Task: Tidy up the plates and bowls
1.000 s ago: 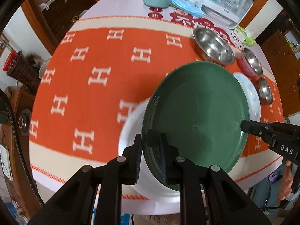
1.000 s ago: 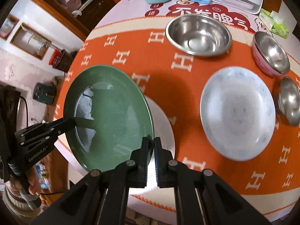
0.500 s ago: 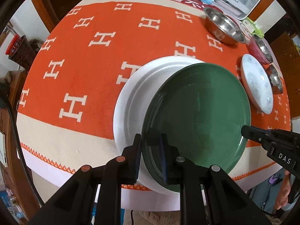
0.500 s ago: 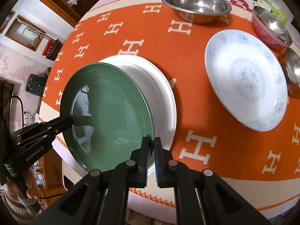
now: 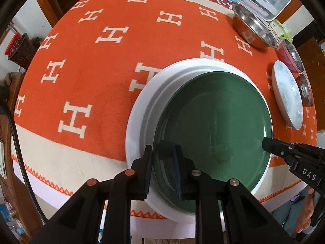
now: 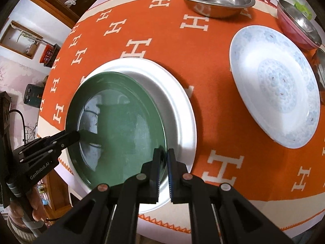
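Left tool (image 5: 162, 158): nearly closed, pinching the near rim of the green plate (image 5: 213, 130).
Right tool (image 6: 162, 162): clamped on the opposite rim.
Green plate: inside the white plate (image 5: 142, 105), off-centre.
White plate: on the orange tabletop (image 5: 81, 65) cloth, near its edge.

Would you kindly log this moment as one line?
left claw: shut on green plate | right claw: shut on green plate | green plate: over white plate | contact: unclear

Dark wooden cabinets (image 5: 59, 2) line the white wall (image 6: 24, 16) behind the round table (image 5: 50, 174), whose orange cloth (image 5: 101, 65) glows in daylight.
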`<state>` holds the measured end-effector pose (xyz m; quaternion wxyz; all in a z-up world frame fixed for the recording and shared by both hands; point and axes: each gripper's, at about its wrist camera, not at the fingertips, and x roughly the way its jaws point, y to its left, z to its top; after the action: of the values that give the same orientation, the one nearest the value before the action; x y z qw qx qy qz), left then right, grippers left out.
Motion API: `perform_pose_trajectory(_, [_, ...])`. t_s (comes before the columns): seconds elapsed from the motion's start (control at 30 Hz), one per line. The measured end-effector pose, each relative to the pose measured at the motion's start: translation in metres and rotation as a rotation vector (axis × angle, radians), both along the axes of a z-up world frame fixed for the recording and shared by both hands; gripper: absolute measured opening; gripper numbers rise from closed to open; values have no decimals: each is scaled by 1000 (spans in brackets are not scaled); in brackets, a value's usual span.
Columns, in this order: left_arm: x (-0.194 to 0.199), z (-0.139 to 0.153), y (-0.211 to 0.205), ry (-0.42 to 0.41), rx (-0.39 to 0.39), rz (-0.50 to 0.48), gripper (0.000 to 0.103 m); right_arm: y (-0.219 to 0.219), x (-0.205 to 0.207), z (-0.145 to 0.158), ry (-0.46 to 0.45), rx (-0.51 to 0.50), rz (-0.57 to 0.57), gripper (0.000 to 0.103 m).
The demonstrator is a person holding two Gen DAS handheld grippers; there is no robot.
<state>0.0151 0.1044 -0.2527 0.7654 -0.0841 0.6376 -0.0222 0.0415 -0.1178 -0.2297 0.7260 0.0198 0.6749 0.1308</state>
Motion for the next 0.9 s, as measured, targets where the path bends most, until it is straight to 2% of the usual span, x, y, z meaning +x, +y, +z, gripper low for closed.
perform_pose_trajectory(0.33, [8,-5,-1,-1,0,-10,17,-1,4,-5,5,-8,-9,7])
perform_pose_trajectory(0.47, [10,-6,2,2,-25,-4,19,1,4,-5,-1,-22,7,9])
perform_pose_trajectory(0.7, [7,-5,2,2,-45,1,27,10,2,-5,-19,-54,39,10])
perform_pose_trajectory(0.9, [2,-1,-2,1,-31,-9,32,12,3,-6,-17,-64,56,11])
